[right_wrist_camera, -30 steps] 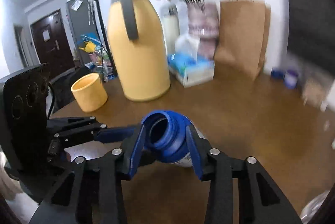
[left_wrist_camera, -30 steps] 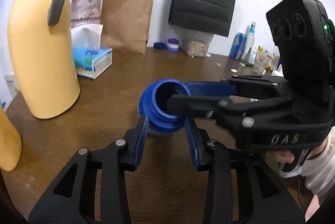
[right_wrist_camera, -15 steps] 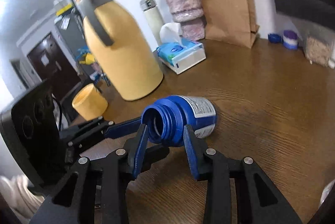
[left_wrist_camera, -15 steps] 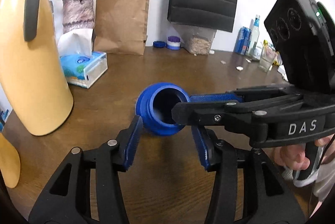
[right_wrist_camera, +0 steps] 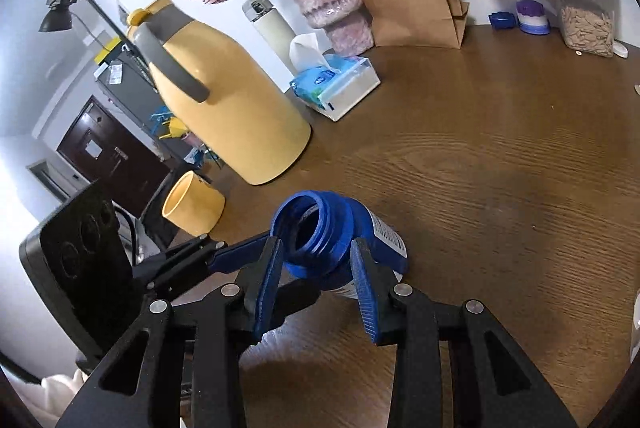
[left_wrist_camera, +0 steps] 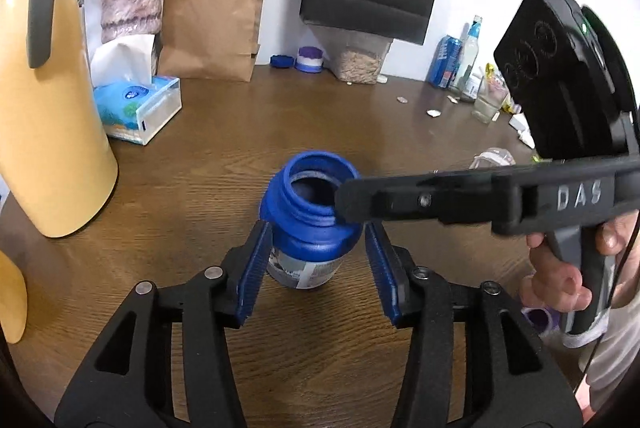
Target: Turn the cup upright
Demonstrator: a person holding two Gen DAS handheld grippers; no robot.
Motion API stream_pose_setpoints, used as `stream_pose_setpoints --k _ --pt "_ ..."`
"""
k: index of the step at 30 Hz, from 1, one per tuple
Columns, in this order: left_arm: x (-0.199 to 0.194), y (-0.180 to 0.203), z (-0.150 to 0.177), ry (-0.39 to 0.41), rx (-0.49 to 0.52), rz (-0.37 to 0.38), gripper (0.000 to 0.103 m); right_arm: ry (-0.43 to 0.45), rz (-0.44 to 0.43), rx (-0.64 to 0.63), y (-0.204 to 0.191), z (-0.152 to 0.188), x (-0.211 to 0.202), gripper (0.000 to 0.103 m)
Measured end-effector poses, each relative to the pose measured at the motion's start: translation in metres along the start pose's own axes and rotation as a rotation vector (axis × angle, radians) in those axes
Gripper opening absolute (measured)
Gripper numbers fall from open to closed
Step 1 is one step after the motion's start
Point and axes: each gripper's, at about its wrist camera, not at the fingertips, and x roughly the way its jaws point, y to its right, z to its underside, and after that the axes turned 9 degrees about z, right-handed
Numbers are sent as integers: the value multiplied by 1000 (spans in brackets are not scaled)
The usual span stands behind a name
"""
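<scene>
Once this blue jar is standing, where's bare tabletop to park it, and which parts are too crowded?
Bare wood lies right of and behind the blue jar, toward the oat bag, on the table. Crowded: the side with the yellow jug, yellow cup and tissue box, plus the bottles at the far edge.

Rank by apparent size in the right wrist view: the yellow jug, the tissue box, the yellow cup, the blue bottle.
1. yellow jug
2. blue bottle and tissue box: alike; the bottle is nearer, so unsure
3. yellow cup
</scene>
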Motion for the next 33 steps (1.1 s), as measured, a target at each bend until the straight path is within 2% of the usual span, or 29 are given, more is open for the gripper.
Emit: stream_pose_setpoints --k 1,3,4,7,8,13,14,17,20,22,26,33 --pt "1 1 0 -5 6 -3 46 7 18 -4 0 0 -1 39" --pt "-1 3 2 -2 19 -24 53 27 66 -35 -3 0 -7 39" --pt "-4 4 3 4 24 -30 60 47 78 -38 -3 1 -11 42" --pt "-16 9 9 33 28 -62 75 137 127 -65 -4 7 -36 71" --pt "-21 11 12 44 25 -80 82 167 140 -75 -3 11 -45 76" --pt "-43 23 27 85 17 -165 91 287 180 -93 -2 33 -90 78" --pt "-49 25 29 87 14 -188 93 294 218 -99 -5 38 -97 78" --pt "-79 34 38 151 -5 -253 102 297 406 -134 -19 57 -119 79" --pt "-113 39 46 224 -23 -303 103 324 548 -163 -25 86 -145 87" --pt "-130 37 51 239 -48 -330 103 339 576 -154 -20 102 -160 87" --pt "-150 35 59 233 -87 -359 103 303 660 -80 -10 128 -176 87" --pt "-177 58 73 287 -63 -370 103 335 685 -90 -36 165 -188 87"
